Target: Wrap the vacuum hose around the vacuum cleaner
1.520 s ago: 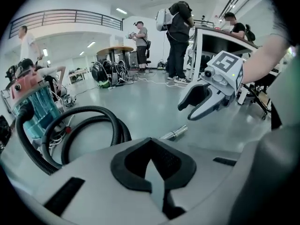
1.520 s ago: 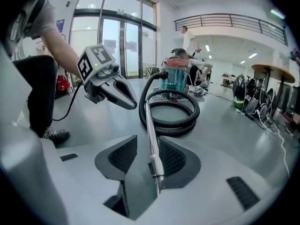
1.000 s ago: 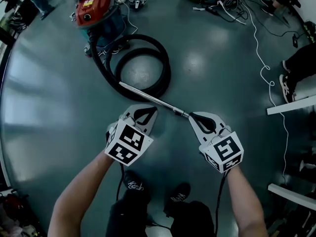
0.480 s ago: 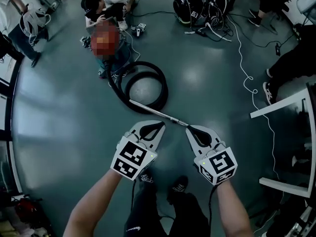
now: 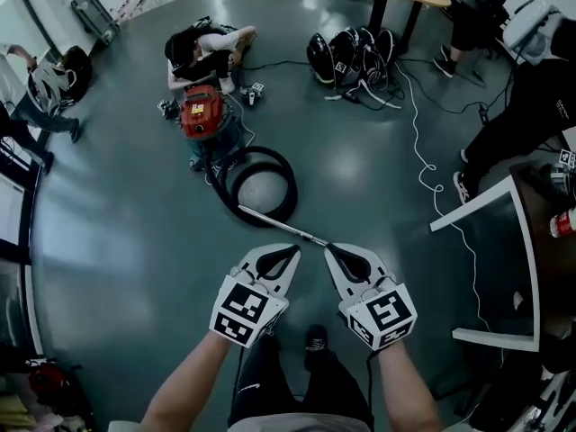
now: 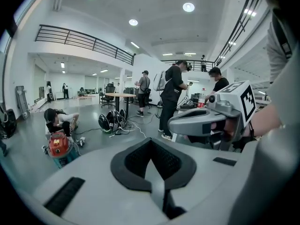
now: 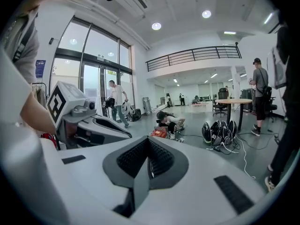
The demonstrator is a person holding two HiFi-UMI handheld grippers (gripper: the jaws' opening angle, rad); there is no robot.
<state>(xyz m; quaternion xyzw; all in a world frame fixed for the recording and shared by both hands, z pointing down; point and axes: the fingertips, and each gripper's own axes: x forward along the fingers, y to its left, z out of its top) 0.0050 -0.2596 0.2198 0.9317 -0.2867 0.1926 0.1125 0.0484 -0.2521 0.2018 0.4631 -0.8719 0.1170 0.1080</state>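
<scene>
The red vacuum cleaner stands on the grey floor. Its black hose lies in a loop beside it, and a metal wand runs from the loop toward me. My left gripper and right gripper hover side by side, high over the wand's near end, both shut with nothing between the jaws. In the left gripper view the shut left gripper points toward the vacuum cleaner, with the right gripper beside it. The right gripper view shows the shut right gripper and the vacuum cleaner far off.
A person crouches just behind the vacuum. A pile of dark helmets and cables lies further back, and a white cable trails across the floor. A white table frame stands at right. Other people stand around the room's edges.
The head view has risen, so the floor and vacuum look smaller and farther. Both grippers have lifted away from the wand and drawn closer together, still shut.
</scene>
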